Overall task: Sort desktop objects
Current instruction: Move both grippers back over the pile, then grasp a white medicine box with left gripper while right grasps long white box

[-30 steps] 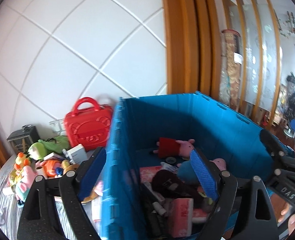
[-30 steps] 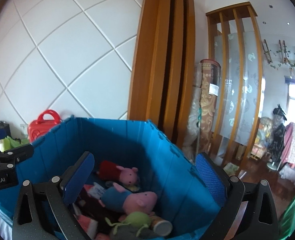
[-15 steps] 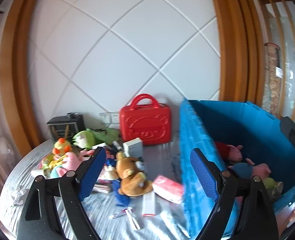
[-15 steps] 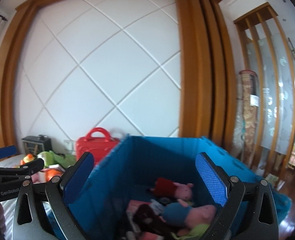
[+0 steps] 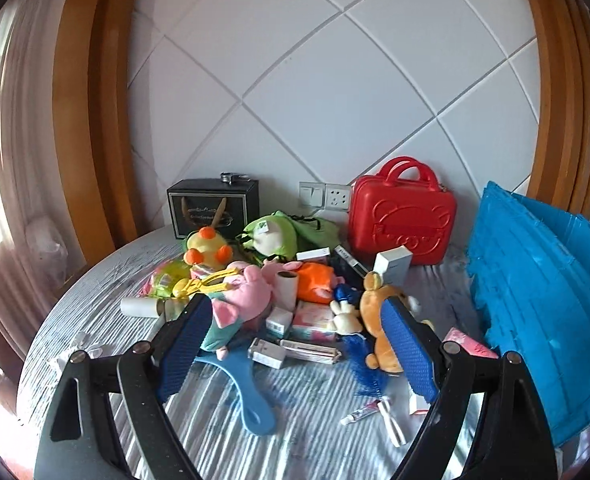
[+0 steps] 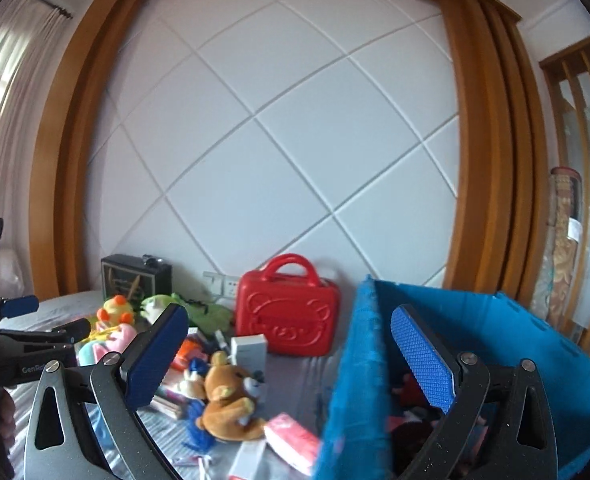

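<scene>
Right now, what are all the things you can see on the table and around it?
suitcase: 1, red, at the wall, back right
crate: 1, blue, right side of table
black box: 1, black, at the wall, back left
brown bear: 1, brown plush, middle, near the crate
pink pig: 1, pink plush, middle of the pile
yellow duck: 1, yellow and orange, behind the pig
green plush: 1, green, in front of the wall sockets
blue paddle: 1, blue, flat at the front
white box: 1, white, before the suitcase
left tool: 1, black with blue pads, open, empty
right tool: 1, same, open, empty
</scene>
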`<state>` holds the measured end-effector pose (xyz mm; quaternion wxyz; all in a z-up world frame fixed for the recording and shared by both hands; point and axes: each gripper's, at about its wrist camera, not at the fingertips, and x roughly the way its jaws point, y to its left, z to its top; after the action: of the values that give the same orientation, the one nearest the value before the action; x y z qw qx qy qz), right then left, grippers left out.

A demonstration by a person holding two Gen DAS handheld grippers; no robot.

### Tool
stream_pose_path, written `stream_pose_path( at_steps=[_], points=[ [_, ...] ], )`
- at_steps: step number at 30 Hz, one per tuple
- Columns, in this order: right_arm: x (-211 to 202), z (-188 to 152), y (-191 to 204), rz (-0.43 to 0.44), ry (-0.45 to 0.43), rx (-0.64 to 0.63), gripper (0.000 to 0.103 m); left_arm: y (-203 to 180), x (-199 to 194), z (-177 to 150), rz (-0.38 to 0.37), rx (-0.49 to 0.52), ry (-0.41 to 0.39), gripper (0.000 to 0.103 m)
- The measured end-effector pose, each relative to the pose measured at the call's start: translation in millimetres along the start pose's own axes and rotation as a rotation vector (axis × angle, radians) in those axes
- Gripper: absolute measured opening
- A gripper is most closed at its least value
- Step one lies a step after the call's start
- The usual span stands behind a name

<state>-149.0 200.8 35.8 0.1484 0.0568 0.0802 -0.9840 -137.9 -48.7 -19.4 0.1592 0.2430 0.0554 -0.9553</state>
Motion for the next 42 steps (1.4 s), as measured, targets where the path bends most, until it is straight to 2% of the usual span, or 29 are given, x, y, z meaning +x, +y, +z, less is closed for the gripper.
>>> stream_pose_path(
  at_steps=[5, 9, 12, 16, 24, 25, 26, 29, 36, 37, 40, 42],
  points=[
    [26.9, -10.3, 59.4, -0.001, 0.079, -0.003, 0.103, 57.7, 37.4, -9.1, 0.018, 0.039, 0.061, 0.087],
    [58.0, -34.4, 90.5, -0.001, 0.208, 0.036, 0.103, 95.0, 78.8, -30.0, 0.008, 0.051, 0.157, 0.087],
    [84.5, -58.0, 109.3, 0.014, 0.327, 0.052, 0.103, 108.6, 107.1, -49.8, -0.003, 0.052, 0.230, 0.087],
    [112.0, -83.3, 127.6, 0.037, 0.424, 0.034, 0.103, 111.2, 135.2, -69.2, -0.020, 0.050, 0.303, 0.087],
    [170.1, -120.6, 149.3, 0.147, 0.536, -0.036, 0.102, 95.8, 188.9, -92.5, -0.016, -0.004, 0.388, 0.086],
    [177.2, -124.5, 150.8, 0.161, 0.543, -0.048, 0.094, 90.1, 197.8, -96.0, -0.014, -0.008, 0.402, 0.085],
    [186.6, -129.8, 151.6, 0.179, 0.555, -0.062, 0.082, 83.9, 207.8, -100.3, -0.012, -0.010, 0.415, 0.084],
    [214.2, -145.1, 151.0, 0.232, 0.598, -0.080, 0.066, 62.0, 236.2, -109.1, -0.008, -0.010, 0.450, 0.082],
    [261.6, -165.7, 144.0, 0.304, 0.647, -0.100, 0.064, 31.4, 304.8, -124.9, 0.028, -0.011, 0.548, 0.082],
    [268.0, -168.7, 144.0, 0.314, 0.656, -0.094, 0.064, 32.6, 311.5, -127.1, 0.042, -0.007, 0.557, 0.078],
    [282.5, -178.7, 149.7, 0.348, 0.677, -0.088, 0.064, 46.1, 315.3, -132.9, 0.047, 0.003, 0.573, 0.067],
    [289.9, -185.5, 156.8, 0.370, 0.693, -0.091, 0.064, 56.6, 307.6, -135.0, 0.079, 0.047, 0.568, 0.067]
  ],
)
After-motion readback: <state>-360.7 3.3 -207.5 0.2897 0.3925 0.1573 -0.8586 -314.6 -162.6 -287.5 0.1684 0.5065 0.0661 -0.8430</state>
